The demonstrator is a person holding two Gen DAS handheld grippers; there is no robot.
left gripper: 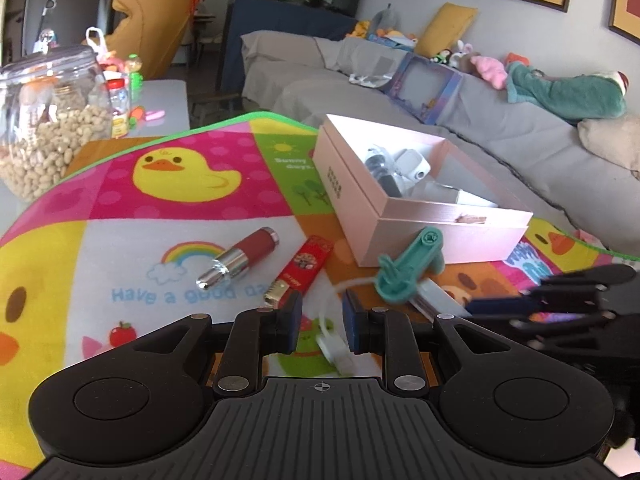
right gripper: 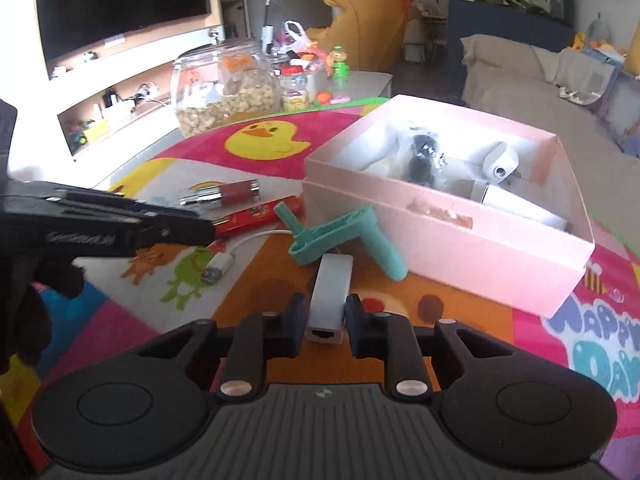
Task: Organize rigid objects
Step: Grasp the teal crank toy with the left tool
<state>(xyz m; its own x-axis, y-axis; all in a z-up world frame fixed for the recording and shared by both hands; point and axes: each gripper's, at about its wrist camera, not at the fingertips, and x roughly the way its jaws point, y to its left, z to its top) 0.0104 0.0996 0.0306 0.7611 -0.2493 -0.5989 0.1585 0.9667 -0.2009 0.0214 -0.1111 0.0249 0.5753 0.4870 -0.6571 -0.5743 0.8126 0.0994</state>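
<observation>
A pink open box (left gripper: 440, 236) (right gripper: 496, 264) holds several white and black items. In front of it lie a teal plastic tool (left gripper: 408, 268) (right gripper: 340, 236), a red flat packet (left gripper: 304, 268) (right gripper: 256, 218), and a red-and-silver tube (left gripper: 240, 258) (right gripper: 224, 194). A white adapter (right gripper: 328, 292) with a cable and plug (right gripper: 218, 268) (left gripper: 334, 350) lies on the mat. My right gripper (right gripper: 324, 320) is shut on the adapter's body. My left gripper (left gripper: 322, 328) is open, its pads either side of the white plug, not touching it.
A colourful duck mat (left gripper: 180, 168) (right gripper: 264, 140) covers the table. A glass jar of nuts (left gripper: 48, 128) (right gripper: 224, 88) stands at the far left with small bottles (left gripper: 118, 106). A grey sofa (left gripper: 500, 120) runs behind the box.
</observation>
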